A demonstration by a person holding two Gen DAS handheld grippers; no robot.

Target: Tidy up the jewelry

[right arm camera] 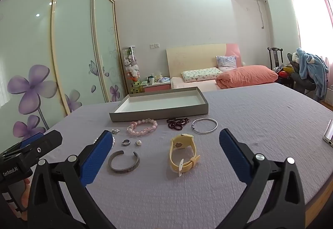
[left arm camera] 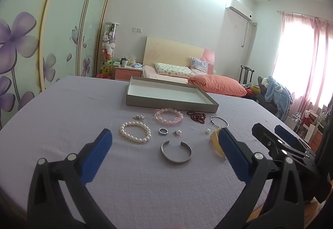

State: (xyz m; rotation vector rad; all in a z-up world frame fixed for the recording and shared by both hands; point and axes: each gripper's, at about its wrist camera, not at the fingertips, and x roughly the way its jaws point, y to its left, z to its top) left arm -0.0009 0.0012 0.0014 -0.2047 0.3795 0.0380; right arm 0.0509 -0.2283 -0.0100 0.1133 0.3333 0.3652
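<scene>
Jewelry lies scattered on a lilac cloth in front of an empty grey tray (left arm camera: 170, 102) (right arm camera: 160, 113). A white pearl bracelet (left arm camera: 135, 131), a pink bead bracelet (left arm camera: 168, 116) (right arm camera: 142, 126), dark red beads (left arm camera: 196, 116) (right arm camera: 178, 122), a thin silver bangle (left arm camera: 219, 121) (right arm camera: 204, 125), a ring (left arm camera: 163, 131) (right arm camera: 126, 142), a pearl earring (left arm camera: 178, 132) (right arm camera: 138, 142), a grey cuff (left arm camera: 176, 152) (right arm camera: 124, 161) and a yellow watch (right arm camera: 183, 154) (left arm camera: 216, 143) are all loose. My left gripper (left arm camera: 165, 138) is open above the cuff. My right gripper (right arm camera: 165, 138) is open around the watch, not touching.
The cloth-covered table (right arm camera: 260, 120) ends at a wooden edge on the right. A phone (right arm camera: 328, 133) lies near that edge. Behind stand a bed (right arm camera: 208, 77), a wardrobe with flower doors (right arm camera: 41, 62) and a chair with clothes (right arm camera: 312, 71).
</scene>
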